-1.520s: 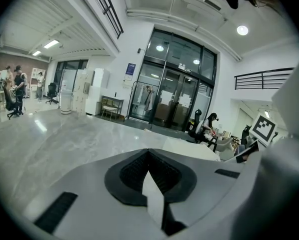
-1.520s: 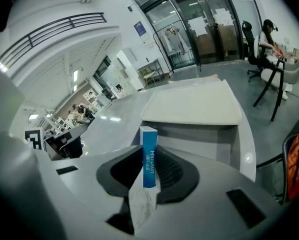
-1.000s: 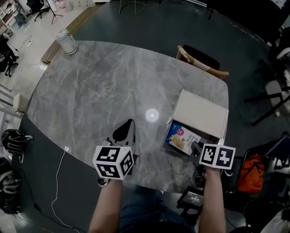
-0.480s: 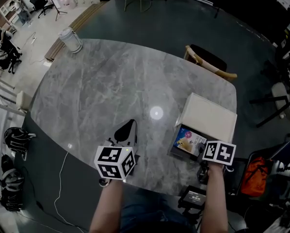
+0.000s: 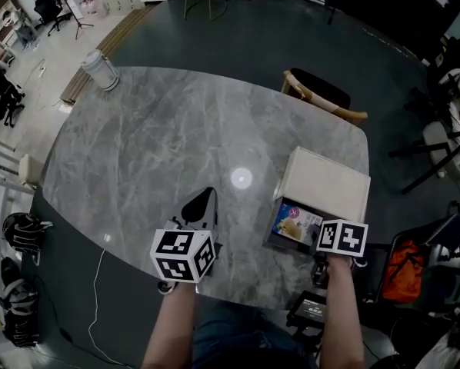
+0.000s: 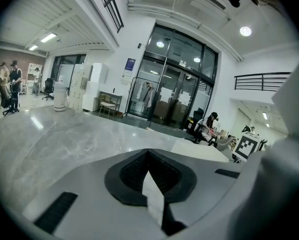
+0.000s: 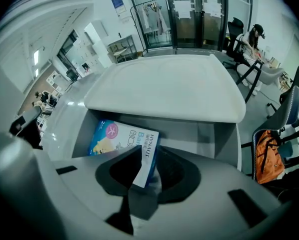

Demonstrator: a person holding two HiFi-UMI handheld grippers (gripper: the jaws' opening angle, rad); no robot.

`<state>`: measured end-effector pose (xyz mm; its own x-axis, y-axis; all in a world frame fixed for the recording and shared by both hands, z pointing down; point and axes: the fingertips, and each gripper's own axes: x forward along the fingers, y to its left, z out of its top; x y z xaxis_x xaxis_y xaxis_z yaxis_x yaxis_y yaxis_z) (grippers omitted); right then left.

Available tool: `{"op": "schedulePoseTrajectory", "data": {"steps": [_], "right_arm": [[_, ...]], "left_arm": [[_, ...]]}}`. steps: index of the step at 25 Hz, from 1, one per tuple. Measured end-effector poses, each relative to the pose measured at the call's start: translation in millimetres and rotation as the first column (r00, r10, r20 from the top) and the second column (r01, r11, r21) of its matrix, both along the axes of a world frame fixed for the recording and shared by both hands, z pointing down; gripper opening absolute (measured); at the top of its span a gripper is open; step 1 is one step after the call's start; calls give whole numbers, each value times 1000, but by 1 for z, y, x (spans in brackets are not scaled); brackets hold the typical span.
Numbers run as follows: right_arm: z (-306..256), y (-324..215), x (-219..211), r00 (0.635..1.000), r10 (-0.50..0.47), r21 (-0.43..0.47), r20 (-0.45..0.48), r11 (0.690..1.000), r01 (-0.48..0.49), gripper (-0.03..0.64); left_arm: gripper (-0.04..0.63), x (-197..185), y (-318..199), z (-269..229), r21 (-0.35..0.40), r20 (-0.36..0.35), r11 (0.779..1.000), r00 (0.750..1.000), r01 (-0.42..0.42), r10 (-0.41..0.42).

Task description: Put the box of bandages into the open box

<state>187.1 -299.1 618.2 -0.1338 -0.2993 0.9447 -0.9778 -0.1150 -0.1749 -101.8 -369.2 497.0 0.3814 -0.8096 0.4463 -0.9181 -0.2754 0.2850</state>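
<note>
The box of bandages, blue with a picture on it, lies tilted inside the open grey box, whose white lid stands back behind it. My right gripper is at the box's near edge, shut on the near end of the box of bandages. In the right gripper view that end runs down between the jaws of the right gripper, with the lid beyond. My left gripper rests on the marble table, left of the open box, shut with nothing in it. In the left gripper view, the left gripper shows shut jaws.
A chair stands at the table's far side. A white bin is on the floor at the far left. An orange bag and dark gear lie on the floor to the right. A white cable hangs off the near edge.
The right gripper, with the box of bandages, has shifted a little further over the open box. The left gripper has stayed put. The head view has swayed slightly.
</note>
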Motion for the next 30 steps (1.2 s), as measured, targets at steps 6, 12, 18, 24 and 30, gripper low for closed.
{"op": "schedulePoseTrajectory", "data": {"steps": [6,12,18,24,30], "right_arm": [[-3,-1,4,999,8,22,-31,1000,-7,104],[-25,-7,3,999,-2,71,-35,997,5,92],[-47,-17,3,999,-23,140,-36,990,28,34],[-73,-25,0,992,-110,229,-58,966,121,25],[-108,-29,1,989,-132,312,-62,939,145,25]], "left_arm": [[8,-9,-7,-8,20,-14,1000,1000,8,-7],[8,-20,-13,-22,49,-22,999,1000,17,-16],[8,-21,-14,-36,82,-24,996,999,32,-30],[8,-17,-4,-50,111,-22,992,998,55,-53],[8,-19,-3,-79,165,-27,983,997,79,-75]]}}
